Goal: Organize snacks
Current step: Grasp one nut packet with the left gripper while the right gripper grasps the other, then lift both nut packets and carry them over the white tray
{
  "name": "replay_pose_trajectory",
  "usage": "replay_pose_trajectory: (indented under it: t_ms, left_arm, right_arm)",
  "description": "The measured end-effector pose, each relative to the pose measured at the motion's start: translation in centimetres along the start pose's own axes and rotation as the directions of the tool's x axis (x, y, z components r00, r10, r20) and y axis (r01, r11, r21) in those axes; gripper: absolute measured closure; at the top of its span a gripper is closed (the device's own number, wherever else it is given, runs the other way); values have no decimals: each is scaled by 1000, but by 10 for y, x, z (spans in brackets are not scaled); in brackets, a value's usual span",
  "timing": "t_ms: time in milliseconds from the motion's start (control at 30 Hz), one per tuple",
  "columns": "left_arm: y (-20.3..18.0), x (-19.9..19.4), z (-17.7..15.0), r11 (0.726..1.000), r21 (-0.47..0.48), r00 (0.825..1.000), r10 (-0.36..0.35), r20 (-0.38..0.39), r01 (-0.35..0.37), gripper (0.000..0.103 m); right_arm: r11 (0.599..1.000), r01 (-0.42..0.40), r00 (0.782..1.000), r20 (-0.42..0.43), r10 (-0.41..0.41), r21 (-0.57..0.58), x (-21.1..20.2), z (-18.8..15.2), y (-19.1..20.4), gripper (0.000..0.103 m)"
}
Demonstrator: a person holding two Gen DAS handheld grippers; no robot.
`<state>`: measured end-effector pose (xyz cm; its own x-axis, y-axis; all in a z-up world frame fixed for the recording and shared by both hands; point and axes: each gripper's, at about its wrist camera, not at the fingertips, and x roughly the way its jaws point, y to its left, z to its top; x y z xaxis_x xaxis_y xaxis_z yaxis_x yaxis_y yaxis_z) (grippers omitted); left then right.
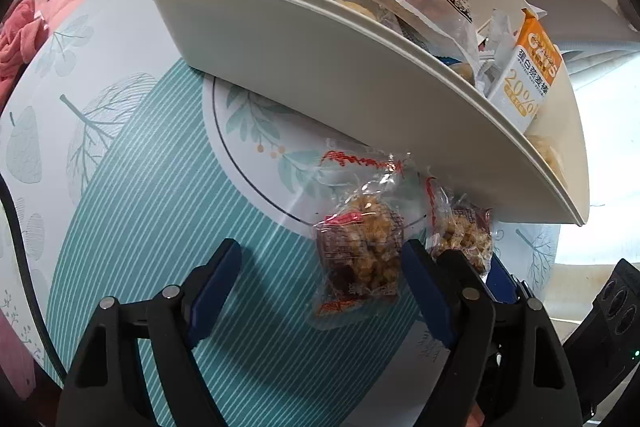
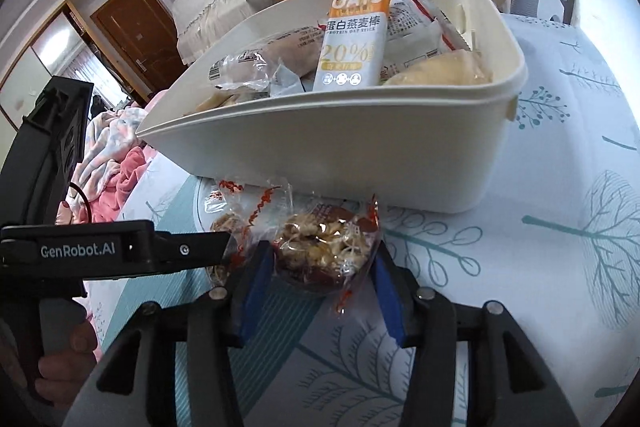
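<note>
Straddling one walnut-date packet [image 2: 324,251] with the right gripper [image 2: 316,287], blue pads at its wrapper edges, full pinch impossible to confirm. Spread wide on the left gripper [image 1: 320,279], nothing pinched, second packet [image 1: 360,251] lying between its fingers by the right-hand pad. Both packets on the tablecloth [image 2: 520,267] just before the white bin [image 2: 360,155] (already crowded, oat bar [image 2: 356,35] upright inside), probably next to go in.

Left tongs [image 1: 320,267] wide apart, right tongs [image 2: 316,283] narrower, both angled downward.
</note>
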<state>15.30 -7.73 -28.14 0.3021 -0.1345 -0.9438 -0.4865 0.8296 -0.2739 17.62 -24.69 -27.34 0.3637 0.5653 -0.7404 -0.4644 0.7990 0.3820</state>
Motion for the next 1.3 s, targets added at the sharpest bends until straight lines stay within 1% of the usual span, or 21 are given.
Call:
replay_pose_trajectory:
  t_ms: [100, 133, 233, 300, 433, 667, 867, 900, 1000, 1133, 1233, 1300]
  left_arm:
    - [-2, 4, 0, 1000, -4, 1000, -22, -16, 22, 30]
    - [-3, 5, 0, 999, -4, 999, -34, -14, 34, 37]
    - [-12, 8, 2, 998, 4, 998, -61, -23, 61, 48]
    - [-14, 9, 3, 997, 8, 997, -72, -25, 72, 49]
    - [-16, 12, 6, 993, -11, 992, -119, -42, 119, 57]
    - [-15, 13, 14, 987, 16, 986, -158, -53, 159, 61]
    - [-5, 9, 13, 982, 24, 977, -185, -108, 189, 62]
    - [-3, 7, 13, 982, 29, 977, -181, -112, 185, 62]
    - [4, -8, 12, 982, 65, 976, -164, -141, 175, 62]
    - [16, -41, 16, 975, 117, 970, -167, -175, 189, 62]
    - [25, -67, 26, 968, 165, 969, -154, -193, 187, 62]
    - [32, -85, 33, 963, 200, 971, -144, -190, 182, 62]
  right_arm:
    - [1000, 15, 1000, -7, -15, 10, -4, -1, -3, 54]
    - [1000, 22, 1000, -9, -21, 13, -6, -2, -5, 54]
    - [999, 33, 999, -7, -33, 41, -13, -3, -11, 54]
    - [997, 32, 999, -6, -32, 65, -16, -4, -14, 54]
    - [994, 72, 997, 9, -73, 76, -30, -5, -14, 54]
    - [990, 110, 993, 25, -112, 93, -57, -13, 5, 54]
    - [990, 113, 993, 11, -114, 88, -65, -21, 27, 54]
    - [990, 111, 994, 11, -112, 89, -64, -22, 32, 54]
    - [988, 119, 993, -2, -120, 102, -61, -22, 46, 54]
    - [983, 135, 991, -1, -136, 122, -62, -14, 69, 54]
    - [978, 138, 990, 16, -142, 158, -66, -3, 87, 54]
    - [974, 132, 989, 37, -141, 184, -70, 8, 101, 54]
